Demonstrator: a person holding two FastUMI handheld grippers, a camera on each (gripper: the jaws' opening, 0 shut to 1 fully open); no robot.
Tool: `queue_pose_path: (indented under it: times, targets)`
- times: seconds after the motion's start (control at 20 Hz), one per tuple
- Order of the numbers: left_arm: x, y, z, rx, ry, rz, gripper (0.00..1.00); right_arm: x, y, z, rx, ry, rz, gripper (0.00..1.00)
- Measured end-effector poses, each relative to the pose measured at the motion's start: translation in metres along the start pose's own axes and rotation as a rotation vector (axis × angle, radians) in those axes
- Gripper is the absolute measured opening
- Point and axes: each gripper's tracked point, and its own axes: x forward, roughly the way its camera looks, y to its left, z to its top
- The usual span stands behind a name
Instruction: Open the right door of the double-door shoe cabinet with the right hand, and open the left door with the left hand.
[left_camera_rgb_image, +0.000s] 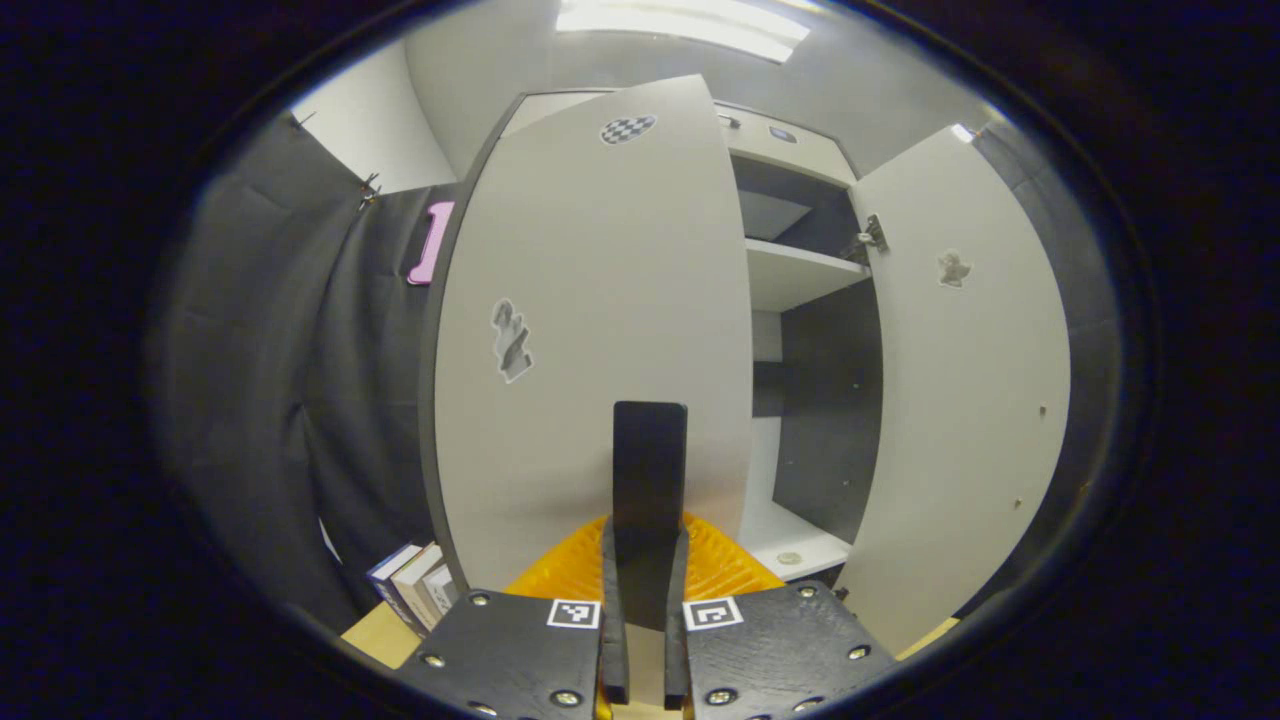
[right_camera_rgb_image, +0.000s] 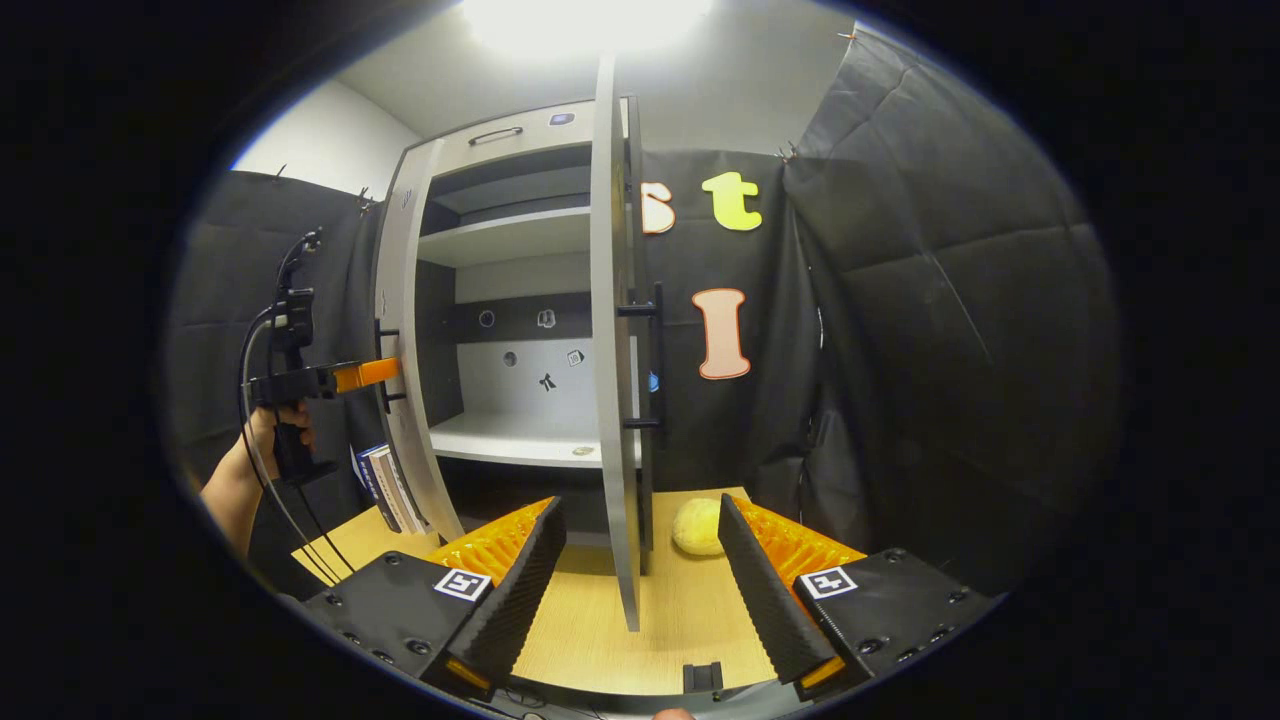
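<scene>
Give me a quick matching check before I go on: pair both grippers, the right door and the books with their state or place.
Things:
1. left gripper
2. right gripper
3. right door
4. books

States or places:
A. swung wide open, handle free
B. standing on the table beside the left door
C. fingers shut on the left door's handle
D. fingers open, holding nothing

Pairs: 1-C, 2-D, 3-A, 4-B
</scene>
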Motion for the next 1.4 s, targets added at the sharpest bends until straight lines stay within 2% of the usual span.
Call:
queue_pose_path:
  times: [0.3,0.6,0.65,0.7,0.8,0.85,0.9,0.95,1.05,1.25,1.35,1.4]
  targets:
    - [-0.032,0.024,0.003,-0.006,-0.007,0.036,0.17,0.007,0.015,0.004,-0.012,-0.008,0.038,0.96]
    - [-0.055,0.046,0.005,0.001,-0.009,0.074,0.14,0.016,0.031,0.002,-0.022,0.001,0.085,0.96]
    - [-0.058,0.048,0.005,0.005,-0.010,0.081,0.14,0.017,0.034,0.001,-0.024,0.005,0.092,1.00]
    - [-0.059,0.050,0.006,0.008,-0.012,0.088,0.14,0.017,0.036,0.000,-0.028,0.007,0.098,0.96]
    - [-0.064,0.056,0.004,0.012,-0.012,0.099,0.14,0.020,0.041,0.001,-0.035,0.006,0.108,0.96]
    - [-0.067,0.060,0.004,0.009,-0.012,0.104,0.14,0.021,0.043,0.001,-0.036,0.004,0.112,1.00]
    - [-0.070,0.063,0.003,0.007,-0.010,0.107,0.14,0.023,0.045,0.002,-0.037,0.002,0.117,0.93]
    - [-0.071,0.067,0.003,0.009,-0.009,0.112,0.14,0.024,0.047,0.004,-0.037,-0.002,0.122,0.93]
    - [-0.076,0.071,0.004,0.017,-0.009,0.129,0.14,0.027,0.052,0.006,-0.042,-0.012,0.131,0.96]
    - [-0.087,0.104,0.006,0.031,-0.013,0.189,0.15,0.036,0.062,0.005,-0.055,-0.007,0.149,0.96]
    - [-0.088,0.118,0.004,0.040,-0.002,0.218,0.10,0.041,0.068,0.004,-0.057,-0.003,0.158,0.96]
    - [-0.090,0.124,-0.003,0.044,0.010,0.231,0.03,0.042,0.069,0.003,-0.058,-0.001,0.161,0.96]
